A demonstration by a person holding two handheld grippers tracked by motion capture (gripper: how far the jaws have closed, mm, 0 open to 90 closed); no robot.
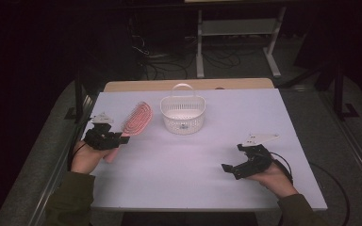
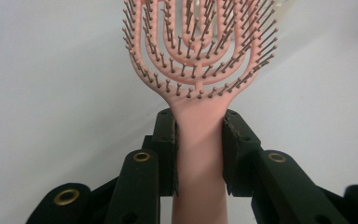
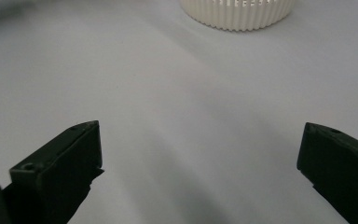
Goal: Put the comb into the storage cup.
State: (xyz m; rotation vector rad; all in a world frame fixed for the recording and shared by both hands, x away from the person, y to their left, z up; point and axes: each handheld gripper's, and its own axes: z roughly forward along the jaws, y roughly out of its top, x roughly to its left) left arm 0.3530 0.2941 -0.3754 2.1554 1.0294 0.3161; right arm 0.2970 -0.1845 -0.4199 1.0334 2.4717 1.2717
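Note:
A pink hairbrush [image 1: 135, 119] with a vented head and brown bristles lies at the table's left side, its head pointing toward the back. My left gripper [image 1: 120, 138] is shut on the hairbrush [image 2: 200, 70] at the neck of its handle; both black pads [image 2: 166, 154] press the pink handle from either side. A white slotted basket [image 1: 183, 113] with a carry handle stands at the middle back, just right of the brush head. My right gripper [image 1: 233, 157] rests low at the front right, open, with nothing between its jaws, and the basket [image 3: 237, 13] lies ahead of it.
The white table [image 1: 245, 117] has a wooden strip along its far edge. Dark floor with cables and a white stand's legs [image 1: 235, 42] lie beyond it. Bare tabletop [image 3: 191, 107] lies between my right gripper and the basket.

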